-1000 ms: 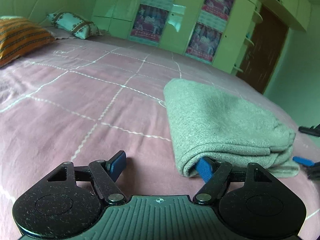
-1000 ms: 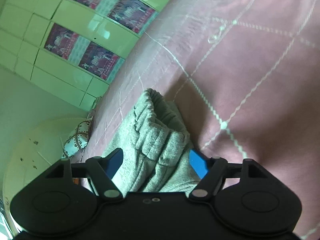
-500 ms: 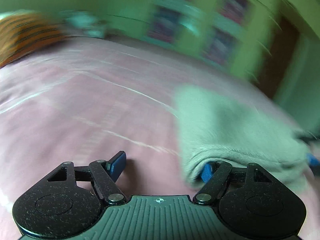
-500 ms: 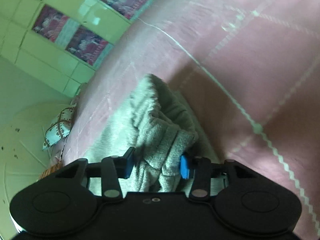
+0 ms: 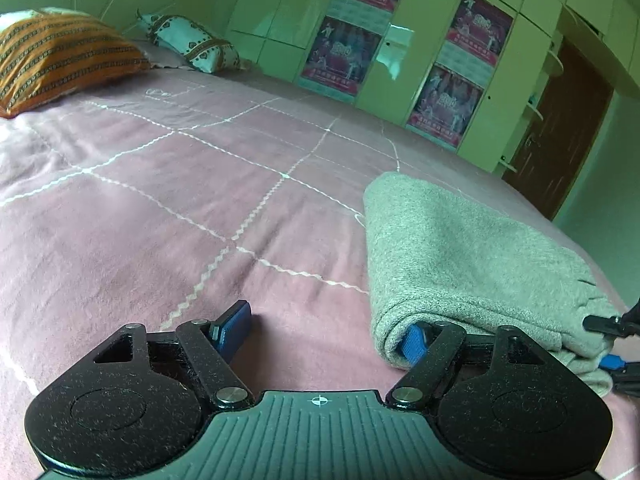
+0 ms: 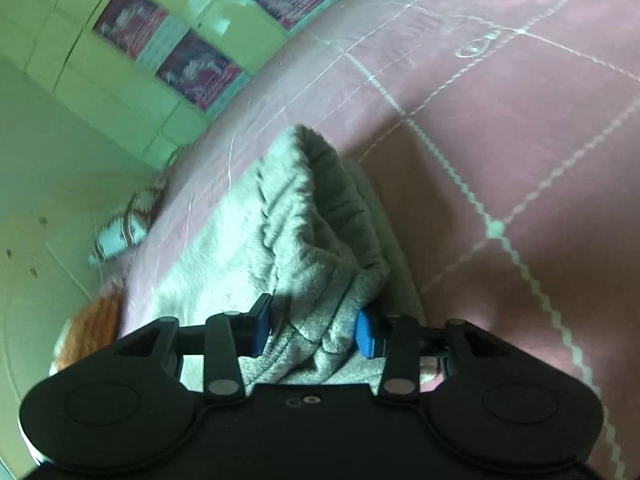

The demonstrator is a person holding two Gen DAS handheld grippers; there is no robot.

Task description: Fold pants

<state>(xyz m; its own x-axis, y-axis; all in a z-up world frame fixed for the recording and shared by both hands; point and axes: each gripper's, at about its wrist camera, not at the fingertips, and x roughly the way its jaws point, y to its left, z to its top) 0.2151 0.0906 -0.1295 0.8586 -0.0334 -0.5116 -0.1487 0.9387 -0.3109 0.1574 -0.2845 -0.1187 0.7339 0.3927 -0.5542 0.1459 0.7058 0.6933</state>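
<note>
Grey pants bunched in my right gripper pinch; left gripper spread, one finger tucked under. Uneven pull risks unfolding.

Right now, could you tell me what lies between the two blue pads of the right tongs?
A bunched fold of the grey pants, seen in the right wrist view; both pads of the right tongs press it.

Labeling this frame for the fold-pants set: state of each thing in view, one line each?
pants: grey, folded, lying on the bed.
left gripper: open; one finger tucked under the pants' near fold, the other over bare cover.
right gripper: shut on a bunched part of the pants, fingers pressing the cloth.
bed cover: pink, spread flat.
pillows: lying at the far end of the bed.
door: closed.
</note>
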